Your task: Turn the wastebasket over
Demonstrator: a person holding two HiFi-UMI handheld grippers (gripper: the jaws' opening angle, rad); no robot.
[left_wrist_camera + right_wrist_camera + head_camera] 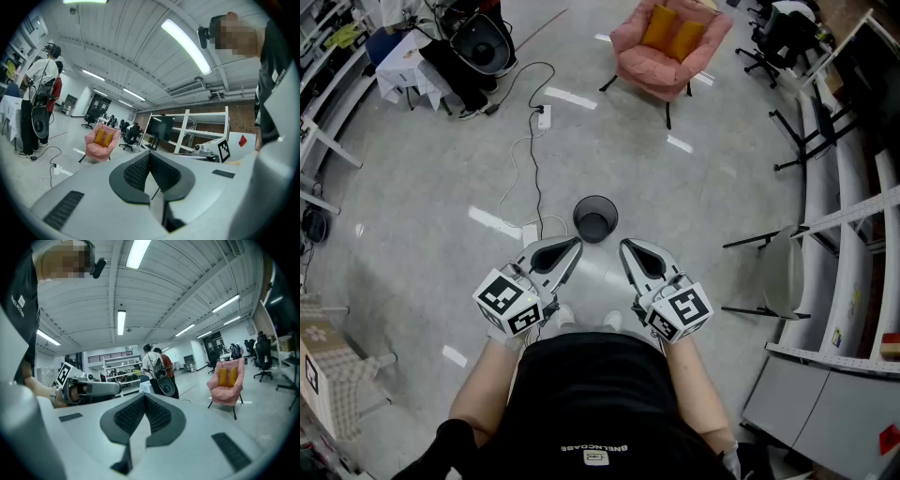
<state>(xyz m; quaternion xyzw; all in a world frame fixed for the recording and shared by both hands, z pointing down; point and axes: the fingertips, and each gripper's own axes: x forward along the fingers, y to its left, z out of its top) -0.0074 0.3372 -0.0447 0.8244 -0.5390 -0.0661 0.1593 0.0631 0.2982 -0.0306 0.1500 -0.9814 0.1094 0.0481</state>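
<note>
We hold the left gripper (565,251) low before us, its jaws pressed together on nothing, its nose aimed ahead; just beyond the two tips and between them, the wastebasket (595,218) stands on the floor (422,244), upright, its long axis vertical and its open mouth turned up, so we look into its dark inside; the right gripper (630,251) sits beside the left, jaws likewise pressed together and empty; neither touches the wastebasket; farther off stands a pink armchair (667,47).
</note>
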